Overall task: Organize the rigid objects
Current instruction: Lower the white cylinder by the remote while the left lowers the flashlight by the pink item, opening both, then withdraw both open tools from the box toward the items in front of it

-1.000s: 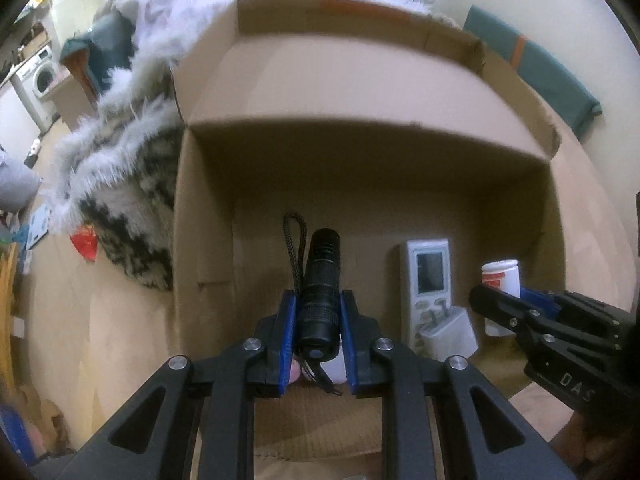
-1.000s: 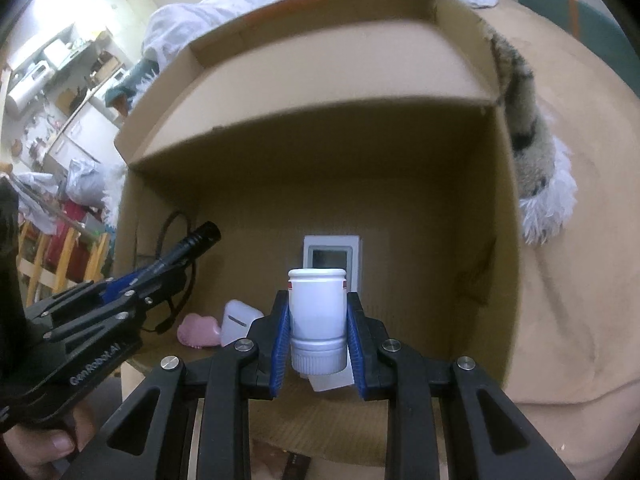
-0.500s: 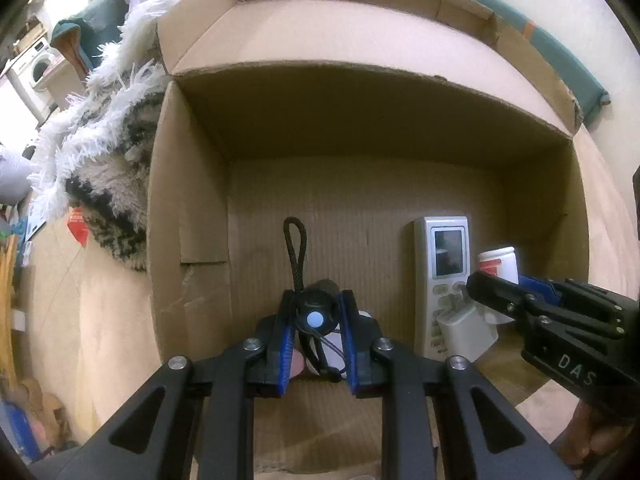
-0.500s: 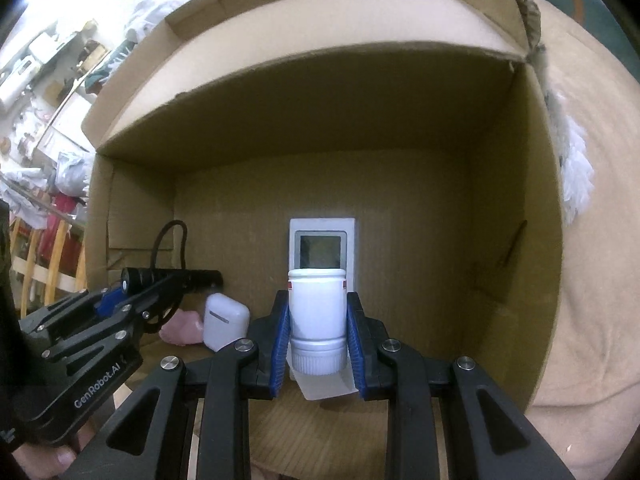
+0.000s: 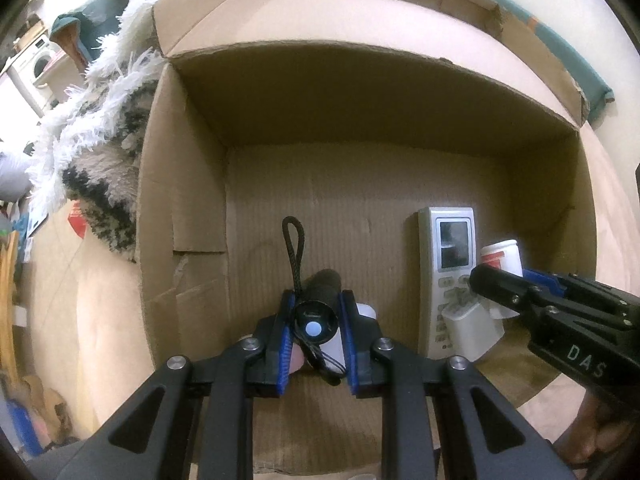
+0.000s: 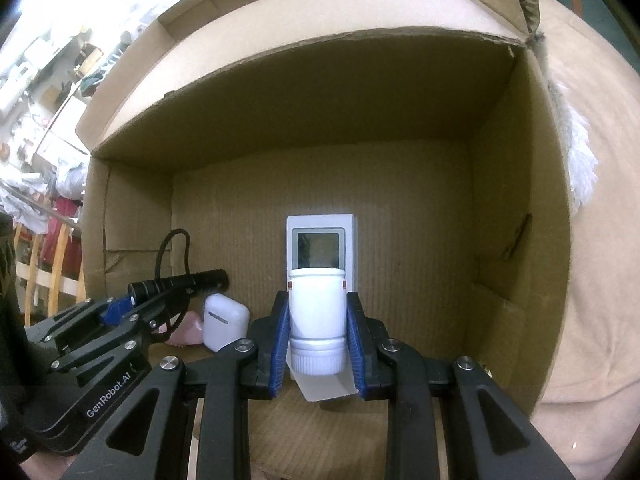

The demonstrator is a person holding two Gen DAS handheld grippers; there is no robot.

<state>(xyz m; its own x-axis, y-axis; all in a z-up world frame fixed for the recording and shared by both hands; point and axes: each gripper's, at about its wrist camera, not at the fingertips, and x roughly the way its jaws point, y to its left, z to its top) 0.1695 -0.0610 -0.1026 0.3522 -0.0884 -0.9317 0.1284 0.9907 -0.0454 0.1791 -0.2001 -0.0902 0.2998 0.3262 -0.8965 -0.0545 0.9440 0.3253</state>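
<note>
The left claw (image 5: 316, 330) is gripping a black flashlight (image 5: 318, 308) between its blue pads (image 5: 283, 350), the barrel pointing down into an open cardboard box (image 5: 184, 184) and the tail end with its pale button facing the camera. A black cord loop (image 5: 294, 240) on the flashlight is lying out over the ribbed floor of the box. Just beneath this claw, a white earbud case (image 6: 225, 322) and something pink (image 6: 186, 330) are sitting on the box floor; in the left wrist view both are mostly hidden behind the fingers.

The right claw (image 6: 318, 340) is clamping a white plastic bottle (image 6: 317, 318) by its sides, the ribbed cap toward the camera and the base pointing into the box. A red mark is showing at the bottle's edge. Directly under it a white adapter-like block (image 5: 472, 330) is resting on the floor, lying over the near end of a white remote control (image 5: 450, 264) with a small screen, which is lying flat with its screen end toward the far wall.

Both claws are hovering side by side inside the box, the left near the left wall and the right toward the middle-right. Outside the box, a shaggy white and black blanket (image 5: 96, 128) is bunching against its left wall, and a tan cover (image 6: 580, 280) is spreading around it. A cluttered room is showing far left, blurred.
</note>
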